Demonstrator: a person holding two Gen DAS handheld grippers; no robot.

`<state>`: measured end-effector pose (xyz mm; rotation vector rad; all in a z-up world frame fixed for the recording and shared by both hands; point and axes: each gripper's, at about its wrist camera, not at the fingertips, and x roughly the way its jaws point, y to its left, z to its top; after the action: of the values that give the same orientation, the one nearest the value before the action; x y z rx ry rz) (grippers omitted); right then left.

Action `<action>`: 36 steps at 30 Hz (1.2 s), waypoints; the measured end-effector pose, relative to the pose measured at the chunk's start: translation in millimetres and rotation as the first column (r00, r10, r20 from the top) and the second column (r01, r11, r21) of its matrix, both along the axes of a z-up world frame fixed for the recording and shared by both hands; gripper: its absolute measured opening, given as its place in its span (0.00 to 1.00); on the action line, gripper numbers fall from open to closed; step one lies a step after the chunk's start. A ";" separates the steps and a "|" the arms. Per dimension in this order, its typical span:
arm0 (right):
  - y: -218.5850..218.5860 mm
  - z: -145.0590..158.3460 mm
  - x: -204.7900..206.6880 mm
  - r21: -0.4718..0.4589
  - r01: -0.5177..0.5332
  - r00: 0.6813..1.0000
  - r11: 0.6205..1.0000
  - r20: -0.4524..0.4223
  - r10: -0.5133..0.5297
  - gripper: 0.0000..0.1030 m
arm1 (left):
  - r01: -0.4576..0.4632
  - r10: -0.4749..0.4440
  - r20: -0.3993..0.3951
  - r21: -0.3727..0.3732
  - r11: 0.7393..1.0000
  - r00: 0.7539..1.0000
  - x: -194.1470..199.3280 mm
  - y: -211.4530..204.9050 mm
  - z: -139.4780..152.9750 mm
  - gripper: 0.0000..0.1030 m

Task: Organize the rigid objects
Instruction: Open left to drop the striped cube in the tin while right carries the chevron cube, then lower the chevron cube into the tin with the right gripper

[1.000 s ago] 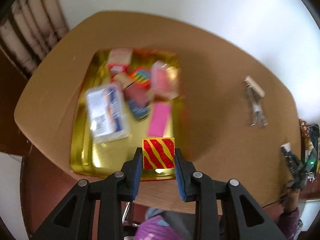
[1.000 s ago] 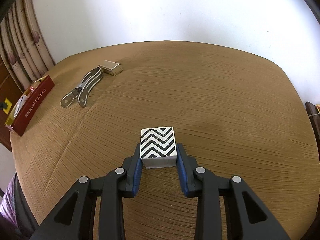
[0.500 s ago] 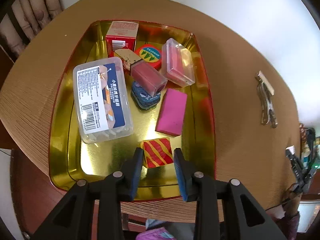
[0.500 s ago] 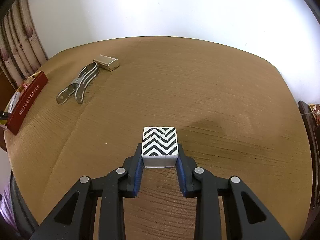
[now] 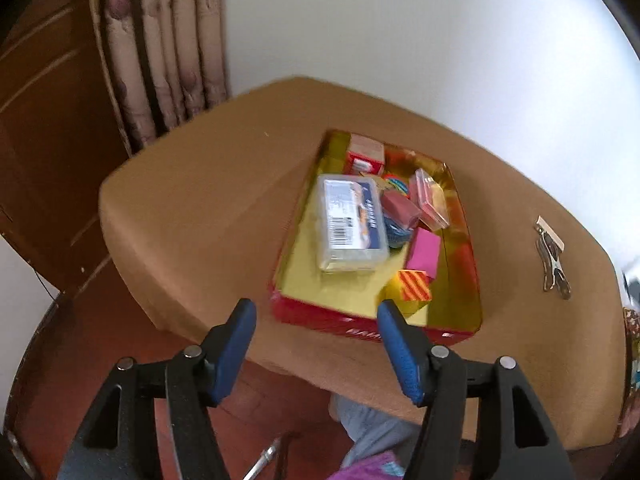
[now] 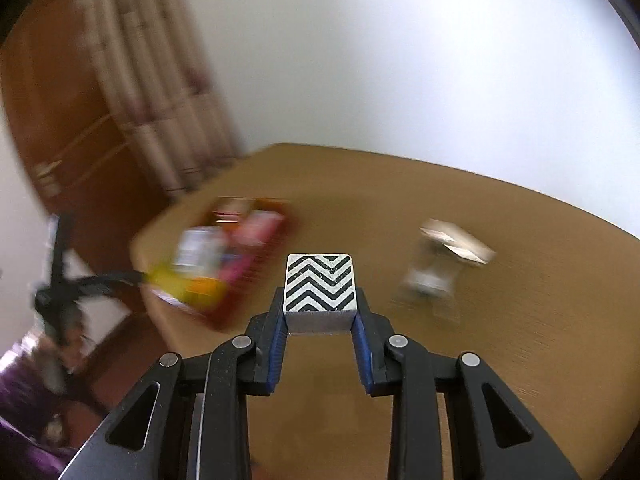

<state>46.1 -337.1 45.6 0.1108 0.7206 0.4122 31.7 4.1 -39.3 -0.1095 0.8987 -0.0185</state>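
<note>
One cube (image 6: 319, 285) was clamped in the right gripper (image 6: 320, 322); it was best lowered level into the tray (image 5: 348, 322). Left gripper (image 5: 316, 344), jaws just opened, was empty.

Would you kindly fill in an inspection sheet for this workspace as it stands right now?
Surface: brown wooden table, rounded corners.
Job's things: gold-lined tray with red outer wall holds a clear labelled box, pink block, red-and-yellow striped cube and other small boxes; a black-and-white chevron cube is in the right gripper.
Clutter: metal clamp-like tool lying on the table apart from the tray.
Grippers: left gripper open, its jaws have just been opening, nothing between them; right gripper shut on the chevron cube.
Cables: nothing seen for certain; the right view is blurred.
Surroundings: white wall, curtain, wooden door.
</note>
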 end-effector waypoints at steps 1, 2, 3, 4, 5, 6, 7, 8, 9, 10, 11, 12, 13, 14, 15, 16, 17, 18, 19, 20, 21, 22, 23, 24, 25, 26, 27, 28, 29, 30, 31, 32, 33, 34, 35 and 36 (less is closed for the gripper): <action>20.8 0.5 9.6 0.007 -0.034 0.999 0.999 -0.002 0.034 0.27 | -0.006 0.006 0.011 0.006 1.000 1.000 -5.3 2.8 -1.2 0.63; 38.9 -1.1 17.3 0.007 -0.059 0.998 0.998 -0.006 0.059 0.27 | -0.006 0.006 0.009 0.005 1.000 1.000 -10.2 7.0 -5.0 0.63; 56.3 -3.9 24.7 0.005 -0.080 0.997 0.997 -0.010 0.080 0.27 | -0.012 0.012 -0.009 0.003 1.000 1.000 -13.4 12.3 -10.3 0.63; 78.1 -8.3 36.8 -0.001 -0.109 0.994 0.994 -0.022 0.109 0.27 | -0.022 0.022 -0.025 -0.004 1.000 0.999 -15.6 18.2 -13.7 0.63; 91.2 -12.2 44.8 -0.002 -0.125 0.992 0.992 -0.035 0.125 0.27 | -0.033 0.032 -0.039 -0.024 0.999 0.999 -18.2 25.8 -18.0 0.63; 104.3 -16.4 50.8 -0.004 -0.138 0.989 0.990 -0.048 0.137 0.27 | -0.044 0.041 -0.051 -0.054 0.998 0.998 -20.7 34.2 -23.1 0.63; 120.3 -22.5 60.2 -0.018 -0.151 0.987 0.988 -0.066 0.149 0.27 | -0.056 0.051 -0.059 -0.080 0.995 0.997 -24.9 41.7 -25.9 0.63; 130.3 -25.8 65.5 -0.032 -0.158 0.985 0.987 -0.072 0.156 0.27 | -0.072 0.065 -0.063 -0.116 0.991 0.996 -26.4 49.6 -27.4 0.63; 139.4 -29.4 70.5 -0.044 -0.168 0.984 0.985 -0.077 0.164 0.27 | -0.100 0.092 -0.058 -0.150 0.984 0.994 -27.3 57.2 -28.6 0.63; 150.5 -34.6 75.8 -0.053 -0.181 0.981 0.982 -0.087 0.176 0.27 | -0.114 0.106 -0.052 -0.165 0.980 0.993 -27.7 59.1 -28.9 0.63; 156.9 -37.3 79.5 -0.058 -0.186 0.979 0.981 -0.094 0.180 0.27 | -0.123 0.119 -0.032 -0.192 0.974 0.992 -29.3 63.2 -28.6 0.63; 164.4 -40.8 83.7 -0.075 -0.190 0.978 0.979 -0.101 0.182 0.27 | -0.129 0.129 -0.011 -0.195 0.972 0.992 -31.2 64.5 -28.8 0.63; 165.6 -42.3 85.8 -0.084 -0.192 0.978 0.978 -0.103 0.183 0.27 | -0.137 0.142 0.011 -0.192 0.972 0.990 -32.8 65.5 -28.8 0.63; 170.7 -45.4 89.0 -0.090 -0.198 0.976 0.976 -0.111 0.188 0.27 | -0.157 0.168 0.041 -0.196 0.968 0.985 -36.2 68.1 -29.2 0.63; 173.2 -47.0 92.6 -0.092 -0.201 0.975 0.975 -0.120 0.189 0.27 | -0.170 0.183 0.045 -0.205 0.964 0.982 -37.7 70.6 -29.6 0.63; 175.2 -50.1 93.8 -0.098 -0.201 0.974 0.975 -0.129 0.188 0.27 | -0.177 0.191 0.041 -0.216 0.960 0.981 -37.7 73.1 -29.6 0.63; 178.4 -54.4 95.8 -0.113 -0.200 0.973 0.973 -0.137 0.185 0.27 | -0.186 0.200 0.035 -0.233 0.955 0.979 -36.4 75.1 -29.2 0.63; 181.6 -59.6 98.8 -0.128 -0.196 0.974 0.972 -0.143 0.178 0.27 | -0.192 0.207 0.039 -0.238 0.952 0.978 -36.9 76.4 -29.6 0.63; 184.2 -63.6 102.6 -0.131 -0.195 0.973 0.972 -0.150 0.175 0.27 | -0.195 0.210 0.044 -0.223 0.955 0.977 -37.0 75.7 -29.5 0.63; 186.8 -68.7 106.9 -0.132 -0.193 0.972 0.972 -0.162 0.171 0.27 | -0.195 0.207 0.048 -0.185 0.963 0.977 -35.9 73.2 -28.8 0.63; 188.2 -72.3 109.3 -0.138 -0.189 0.972 0.972 -0.169 0.165 0.27 | -0.188 0.198 0.055 -0.144 0.971 0.979 -34.4 68.8 -27.8 0.63; 191.3 -76.8 111.2 -0.157 -0.185 0.972 0.970 -0.172 0.157 0.27 | -0.175 0.182 0.064 -0.100 0.980 0.981 -35.0 64.0 -25.9 0.63; 193.0 -78.9 112.8 -0.166 -0.187 0.972 0.968 -0.175 0.158 0.27 | -0.156 0.160 0.077 -0.051 0.986 0.984 -35.2 58.6 -24.1 0.63; 196.1 -82.4 114.0 -0.180 -0.191 0.971 0.965 -0.181 0.158 0.27 | -0.139 0.138 0.100 0.002 0.990 0.985 -36.7 51.6 -20.4 0.63; 197.8 -84.0 114.5 -0.193 -0.189 0.971 0.963 -0.183 0.154 0.27 | -0.132 0.128 0.119 0.033 0.991 0.985 -38.2 47.5 -18.0 0.63; 200.8 -87.0 115.7 -0.214 -0.186 0.972 0.959 -0.186 0.147 0.27 | -0.130 0.122 0.130 0.052 0.990 0.984 -38.7 44.6 -16.0 0.63; 203.5 -89.3 117.2 -0.220 -0.191 0.970 0.957 -0.190 0.150 0.28 | -0.129 0.118 0.141 0.069 0.989 0.983 -39.9 42.6 -14.3 0.63; 204.7 -91.1 117.7 -0.220 -0.192 0.970 0.956 -0.190 0.151 0.28 | -0.128 0.117 0.146 0.064 0.990 0.982 -40.4 42.9 -13.4 0.63; 204.9 -91.5 118.2 -0.219 -0.187 0.971 0.958 -0.188 0.146 0.29 | -0.128 0.121 0.150 0.036 0.991 0.981 -41.8 45.2 -12.2 0.63; 204.4 -91.0 118.8 -0.214 -0.181 0.972 0.960 -0.187 0.142 0.36 | -0.130 0.129 0.152 -0.003 0.991 0.980 -43.6 48.8 -11.3 0.63; 203.3 -89.2 117.8 -0.205 -0.176 0.974 0.963 -0.180 0.140 0.40 | -0.136 0.139 0.151 -0.030 0.990 0.979 -44.5 51.8 -10.9 0.63; 201.4 -86.1 116.2 -0.200 -0.168 0.977 0.965 -0.166 0.136 0.47 | -0.140 0.148 0.148 -0.064 0.988 0.978 -45.2 55.9 -10.4 0.63; 198.6 -81.6 113.1 -0.195 -0.158 0.981 0.968 -0.145 0.131 0.48 | -0.140 0.155 0.148 -0.105 0.985 0.977 -46.7 60.0 -9.8 0.63; 192.6 -72.7 106.8 -0.183 -0.143 0.986 0.973 -0.111 0.124 0.48 | -0.136 0.155 0.152 -0.129 0.982 0.976 -48.4 61.8 -9.1 0.63; 186.8 -65.7 101.1 -0.171 -0.131 0.989 0.977 -0.084 0.117 0.49 | -0.130 0.152 0.153 -0.144 0.981 0.976 -48.7 62.3 -8.6 0.63; 180.0 -58.4 94.9 -0.156 -0.118 0.992 0.981 -0.055 0.110 0.52 | -0.121 0.145 0.151 -0.153 0.981 0.978 -48.7 61.6 -8.3 0.63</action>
<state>141.0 -157.1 -12.8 -0.0723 0.8051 0.4609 -16.9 65.7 -47.6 -0.2979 0.7258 0.0331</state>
